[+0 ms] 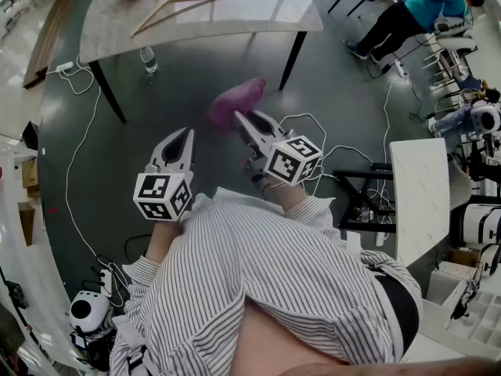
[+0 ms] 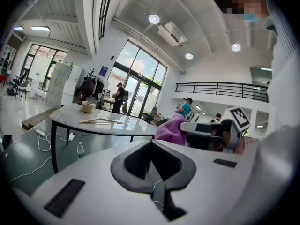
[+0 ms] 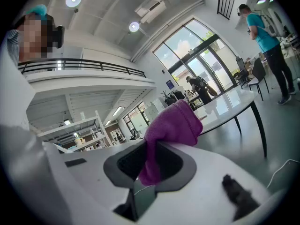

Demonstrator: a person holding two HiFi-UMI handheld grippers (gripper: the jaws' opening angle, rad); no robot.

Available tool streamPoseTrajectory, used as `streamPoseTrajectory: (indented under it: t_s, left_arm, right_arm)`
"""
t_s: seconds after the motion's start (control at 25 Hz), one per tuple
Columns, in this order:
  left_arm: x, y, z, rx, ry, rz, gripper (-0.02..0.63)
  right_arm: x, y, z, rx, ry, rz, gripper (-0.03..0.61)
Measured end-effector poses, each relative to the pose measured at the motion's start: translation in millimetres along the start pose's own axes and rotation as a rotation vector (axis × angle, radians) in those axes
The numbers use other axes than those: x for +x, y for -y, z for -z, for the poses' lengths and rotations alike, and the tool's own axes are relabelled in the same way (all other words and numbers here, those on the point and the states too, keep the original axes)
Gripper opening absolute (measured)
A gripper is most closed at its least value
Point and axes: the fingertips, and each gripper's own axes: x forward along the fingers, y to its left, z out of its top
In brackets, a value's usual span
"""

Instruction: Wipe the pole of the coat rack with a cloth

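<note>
Purple cloth [image 1: 233,103] clamped in right gripper [image 1: 241,120], pointing toward table [image 1: 235,18], left gripper [image 1: 184,136] alongside, jaws closed and empty, cloth blurred in head view

txt: none legible | labels/brands: none | nos./signs: none readable

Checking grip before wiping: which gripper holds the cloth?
The right gripper, shut on the purple cloth; the left gripper is shut on nothing.
</note>
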Motion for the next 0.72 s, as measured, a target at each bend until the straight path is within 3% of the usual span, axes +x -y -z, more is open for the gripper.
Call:
streamPoseTrajectory:
  t_s: [0.72]
  left_arm:
    - [0,-29,-6,-0.033,0.009,0.024,0.011]
  right_arm:
    - [21,-8,0,-0.066,0.014,0.053,0.061]
